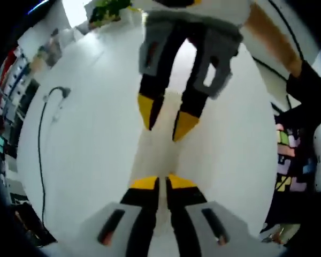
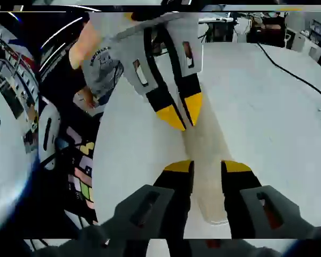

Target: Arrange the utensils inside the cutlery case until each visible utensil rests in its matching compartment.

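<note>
A long, pale, see-through cutlery case (image 1: pixel 161 152) lies on the white table (image 1: pixel 96 144) between my two grippers, which face each other. My left gripper (image 1: pixel 162 183) is shut on one end of it, its yellow tips almost touching. My right gripper (image 1: pixel 167 119) comes in from the top of the left gripper view and straddles the other end. In the right gripper view, the right gripper (image 2: pixel 207 167) has the case (image 2: pixel 206 187) filling the gap between its jaws. The left gripper (image 2: pixel 183 115) pinches the far end. I cannot make out any utensils inside.
A black cable (image 1: pixel 41 123) runs across the table, and shows in the right gripper view as a cable (image 2: pixel 291 72) too. A person's arm (image 2: pixel 91 45) and dark sleeve (image 1: pixel 307 88) are beside the table edge. Coloured floor tiles (image 2: pixel 83 176) lie below that edge.
</note>
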A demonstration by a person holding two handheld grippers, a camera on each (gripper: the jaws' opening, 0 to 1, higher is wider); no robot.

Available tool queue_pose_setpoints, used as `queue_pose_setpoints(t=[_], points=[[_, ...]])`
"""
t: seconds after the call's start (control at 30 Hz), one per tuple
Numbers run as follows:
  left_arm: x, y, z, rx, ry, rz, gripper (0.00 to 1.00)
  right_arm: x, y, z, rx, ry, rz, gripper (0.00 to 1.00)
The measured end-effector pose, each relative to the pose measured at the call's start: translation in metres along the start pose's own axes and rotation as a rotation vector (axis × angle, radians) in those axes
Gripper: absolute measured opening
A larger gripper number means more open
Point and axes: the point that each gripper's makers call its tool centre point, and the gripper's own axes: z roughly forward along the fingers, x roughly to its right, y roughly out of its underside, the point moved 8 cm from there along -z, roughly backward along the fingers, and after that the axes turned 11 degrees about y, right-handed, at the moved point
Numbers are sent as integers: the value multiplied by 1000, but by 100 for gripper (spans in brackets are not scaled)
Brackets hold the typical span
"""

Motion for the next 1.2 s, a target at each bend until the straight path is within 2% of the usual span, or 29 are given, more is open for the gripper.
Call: queue_pose_setpoints(t=[0.07, 0.1, 0.17, 0.2, 0.23, 0.27, 0.3, 0.33, 0.37, 0.4, 0.43, 0.53, 0.63, 0.7, 0.87, 0.97, 1.07, 1.2], points=[[-2, 1, -3, -6, -11, 11, 12, 1, 3, -4, -21, 16, -4, 37], [-2, 2, -4, -11, -10, 15, 15, 3, 6, -7, -49, 31, -36, 44], [-2, 8, -3, -40, 11, 21, 19, 3, 10, -9, -55, 37, -47, 53], [-8, 18, -6, -68, 2, 47, 32, 8, 20, -14, -86, 55, -68, 60], [-10, 20, -7, -70, 2, 55, 34, 8, 22, -15, -93, 56, -76, 61], [-9, 24, -8, -97, 33, 102, 37, 9, 24, -15, -100, 56, -85, 63], [-6, 28, -6, -131, 74, 168, 41, 9, 26, -15, -101, 53, -93, 64], [-5, 29, -5, -136, 89, 191, 45, 8, 27, -14, -94, 43, -109, 67], [-4, 33, -2, -138, 102, 174, 48, 6, 29, -12, -76, 24, -118, 70], [-5, 34, 0, -146, 109, 162, 52, 0, 31, -10, -73, -31, -126, 74], [-8, 36, 2, -148, 104, 161, 59, 0, 32, -9, -77, -25, -126, 77], [-18, 44, 4, -149, 74, 156, 77, -1, 34, -3, -86, -32, -137, 79], [-28, 53, 6, -155, 47, 109, 91, 2, 35, 0, -95, -30, -130, 78], [-32, 58, 8, -164, 38, 109, 100, 2, 37, 2, -114, -36, -126, 77], [-34, 64, 12, -150, 70, 72, 99, 3, 38, 5, -135, -45, -132, 76], [-32, 65, 16, -157, 92, 48, 92, 5, 37, 7, -145, -38, -142, 73], [-32, 65, 19, -158, 92, 42, 91, 3, 37, 10, -164, -55, -145, 71], [-31, 65, 24, -181, 106, 21, 83, 3, 35, 15, -189, -67, -146, 66]])
